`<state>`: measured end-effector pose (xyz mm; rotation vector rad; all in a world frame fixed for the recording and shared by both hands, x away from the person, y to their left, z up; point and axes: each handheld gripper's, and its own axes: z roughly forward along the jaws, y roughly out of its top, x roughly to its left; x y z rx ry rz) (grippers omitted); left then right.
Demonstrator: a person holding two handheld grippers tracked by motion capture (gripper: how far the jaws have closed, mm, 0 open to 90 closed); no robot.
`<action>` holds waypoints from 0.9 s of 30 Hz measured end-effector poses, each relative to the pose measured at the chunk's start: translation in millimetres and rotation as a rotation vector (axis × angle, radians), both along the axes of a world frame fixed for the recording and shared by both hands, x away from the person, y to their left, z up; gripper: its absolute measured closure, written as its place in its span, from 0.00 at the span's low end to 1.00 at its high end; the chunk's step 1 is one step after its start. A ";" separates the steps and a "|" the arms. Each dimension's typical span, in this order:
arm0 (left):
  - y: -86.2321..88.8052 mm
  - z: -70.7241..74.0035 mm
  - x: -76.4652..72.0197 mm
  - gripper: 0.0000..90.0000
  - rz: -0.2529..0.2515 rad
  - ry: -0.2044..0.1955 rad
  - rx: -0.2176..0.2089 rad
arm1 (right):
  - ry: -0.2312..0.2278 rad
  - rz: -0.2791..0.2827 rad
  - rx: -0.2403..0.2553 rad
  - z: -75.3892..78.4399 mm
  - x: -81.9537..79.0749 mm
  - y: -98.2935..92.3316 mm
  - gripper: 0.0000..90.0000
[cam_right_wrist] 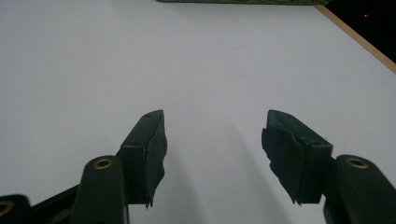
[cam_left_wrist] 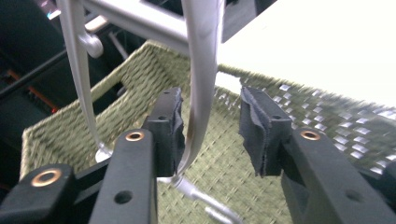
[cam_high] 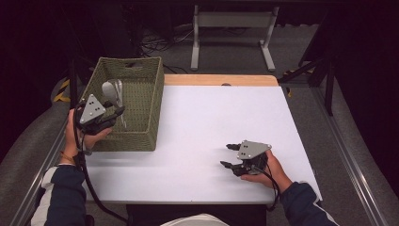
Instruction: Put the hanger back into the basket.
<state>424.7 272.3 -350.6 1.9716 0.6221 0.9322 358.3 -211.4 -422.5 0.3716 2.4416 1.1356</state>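
Observation:
A green woven basket (cam_high: 146, 106) stands at the table's left. Metal utensils stand tilted in it, the bowl of a spoon (cam_high: 109, 89) uppermost. My left gripper (cam_high: 118, 112) hangs over the basket's left side. In the left gripper view its jaws (cam_left_wrist: 210, 106) are open, and a broad metal handle (cam_left_wrist: 203, 65) runs down between them, resting against the left pad (cam_left_wrist: 170, 126) and apart from the right one. A thinner utensil (cam_left_wrist: 79, 70) leans further left. My right gripper (cam_high: 227, 156) rests low on the white table, open (cam_right_wrist: 215, 135), with nothing between its fingers.
The white table top (cam_high: 221, 117) stretches right of the basket, with a wooden strip (cam_high: 219, 79) along its far edge. Another metal piece (cam_left_wrist: 203, 200) lies on the basket floor (cam_left_wrist: 233, 163). A grey frame (cam_high: 233, 28) stands on the floor beyond the table.

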 end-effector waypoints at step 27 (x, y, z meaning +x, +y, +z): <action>-25.4 -2.9 -18.1 0.38 -0.040 -0.030 -0.195 | -0.031 -0.056 0.052 5.1 -1.1 -4.2 0.40</action>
